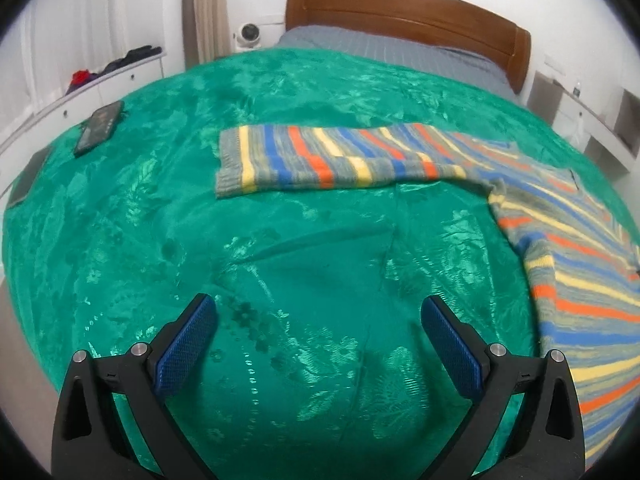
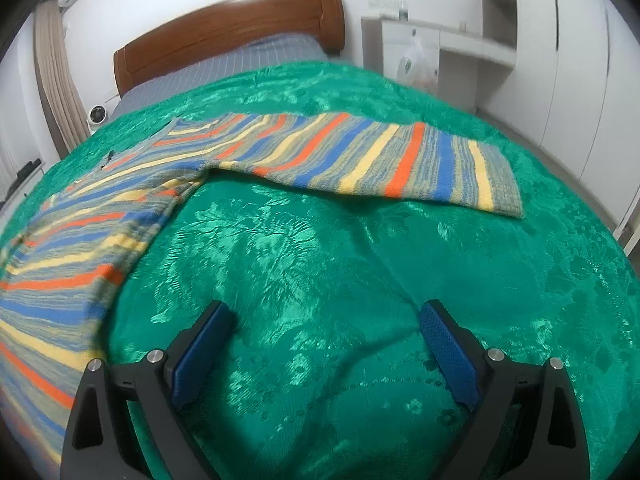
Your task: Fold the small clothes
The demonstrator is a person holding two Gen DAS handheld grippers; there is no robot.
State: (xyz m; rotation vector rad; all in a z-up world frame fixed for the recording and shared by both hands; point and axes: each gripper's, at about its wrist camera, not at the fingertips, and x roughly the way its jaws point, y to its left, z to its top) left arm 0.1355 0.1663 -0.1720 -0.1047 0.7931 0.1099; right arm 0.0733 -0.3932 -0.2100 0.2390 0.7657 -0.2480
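A striped knit sweater in blue, yellow, orange and grey lies flat on a green bedspread (image 1: 304,240). In the left wrist view its left sleeve (image 1: 320,156) stretches leftward and its body (image 1: 580,248) lies at the right. In the right wrist view its other sleeve (image 2: 380,160) stretches rightward and the body (image 2: 68,240) lies at the left, on the green bedspread (image 2: 360,280). My left gripper (image 1: 318,316) is open and empty over bare bedspread, short of the sleeve. My right gripper (image 2: 326,318) is open and empty over bare bedspread, short of the other sleeve.
A dark phone-like slab (image 1: 98,126) lies on the bedspread at far left. A wooden headboard (image 1: 408,12) and grey sheet are at the far end. A white dresser (image 1: 100,84) stands left, white cabinets (image 2: 540,60) right with a plastic bag (image 2: 416,64).
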